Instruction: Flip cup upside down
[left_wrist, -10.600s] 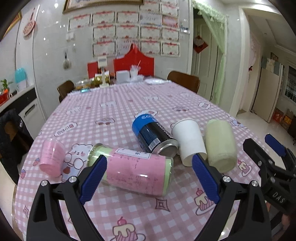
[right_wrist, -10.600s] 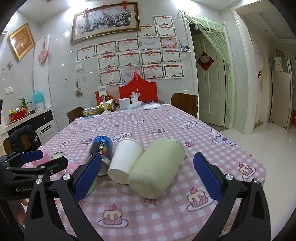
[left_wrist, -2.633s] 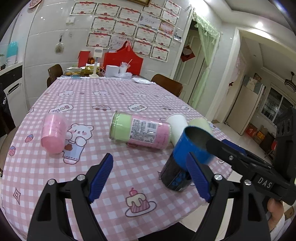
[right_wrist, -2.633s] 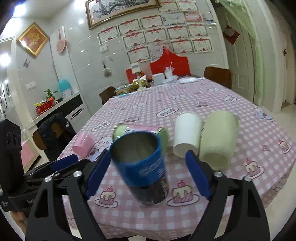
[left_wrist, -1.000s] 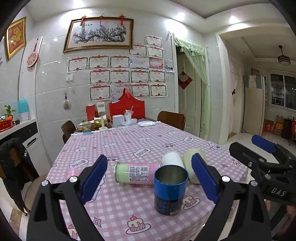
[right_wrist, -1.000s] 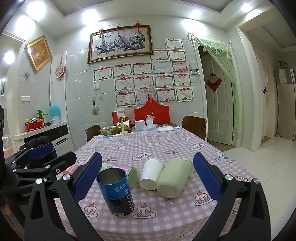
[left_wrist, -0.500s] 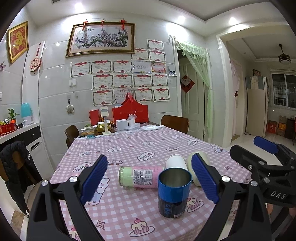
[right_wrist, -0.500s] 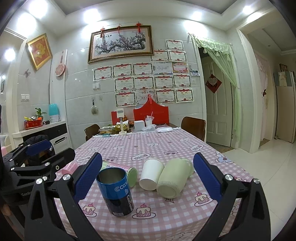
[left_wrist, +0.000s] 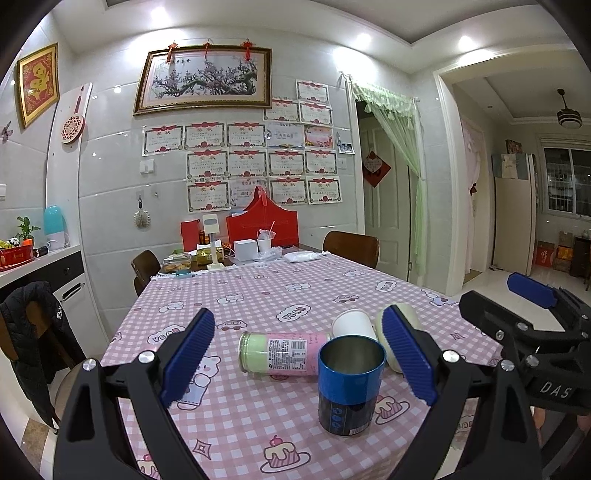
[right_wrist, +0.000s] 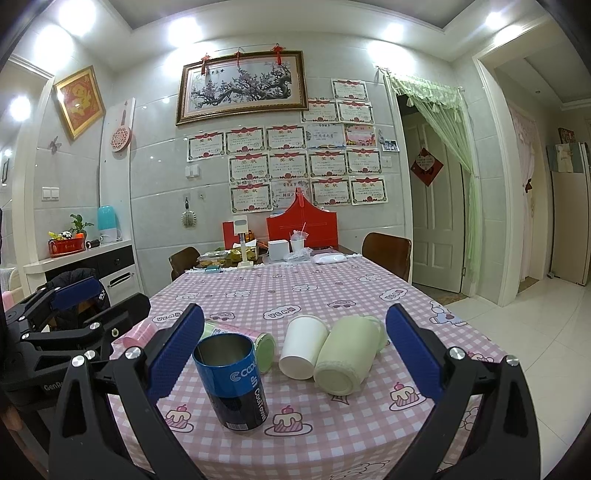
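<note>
Both claws, left gripper (left_wrist: 301, 358) and right gripper (right_wrist: 295, 352), hang spread apart, empty. Blue cup (right_wrist: 232, 381) stands mouth-up near the table's (right_wrist: 369, 291) near edge; probably grab mid-body, rotate slowly.

A pink checked tablecloth (left_wrist: 295, 295) with cartoon prints covers the table. Along its far edge stand a red gift box (left_wrist: 262, 230), a small white box (left_wrist: 245, 251), a white cup with straws (left_wrist: 264, 244) and a white desk lamp (left_wrist: 211, 240). Brown chairs (right_wrist: 388, 253) sit at the far corners. On the tiled wall hang a framed blossom painting (right_wrist: 242, 86) and rows of certificates (right_wrist: 295, 166). At the left, a side counter (right_wrist: 79, 254) carries a potted plant (right_wrist: 77, 223) and a teal humidifier (right_wrist: 108, 220).
</note>
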